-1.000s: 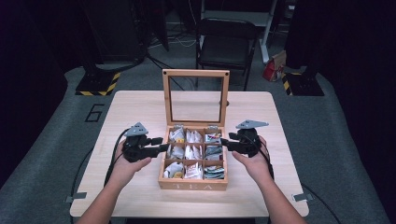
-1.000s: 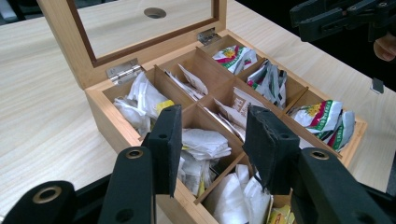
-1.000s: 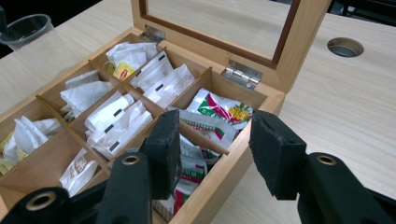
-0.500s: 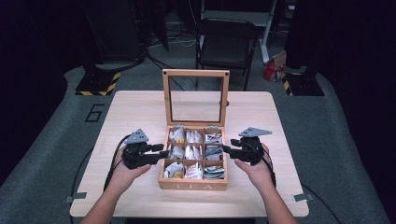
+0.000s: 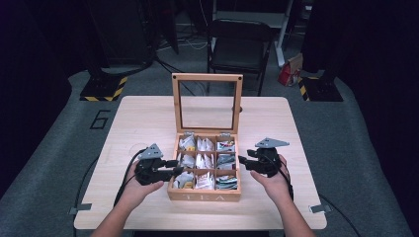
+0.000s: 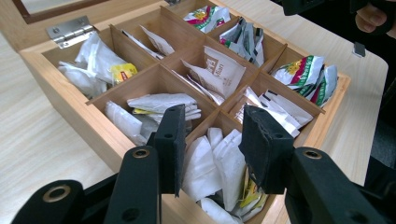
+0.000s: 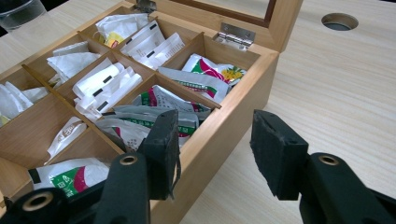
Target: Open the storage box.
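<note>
A wooden tea box (image 5: 203, 195) stands mid-table with its glass lid (image 5: 207, 77) upright. Its compartments hold paper tea bags (image 5: 202, 160). My left gripper (image 5: 173, 169) is at the box's left front corner. In the left gripper view my left gripper (image 6: 217, 149) is open over the nearest compartment, with white tea bags (image 6: 219, 163) below and untouched. My right gripper (image 5: 243, 161) is at the box's right side. In the right gripper view my right gripper (image 7: 215, 149) is open astride the box's side wall (image 7: 233, 112), one jaw over green-printed tea bags (image 7: 182, 116), the other over the table.
A round cable hole (image 7: 339, 21) lies in the tabletop behind the box's right side. A clear cup (image 7: 18, 11) stands on the table beyond the box's left side. A black chair (image 5: 239, 49) stands behind the table. Bare tabletop lies on both sides of the box.
Both hands have come down and toward the person along the box's sides, ending near its front half. The box and its tea bags have not moved.
</note>
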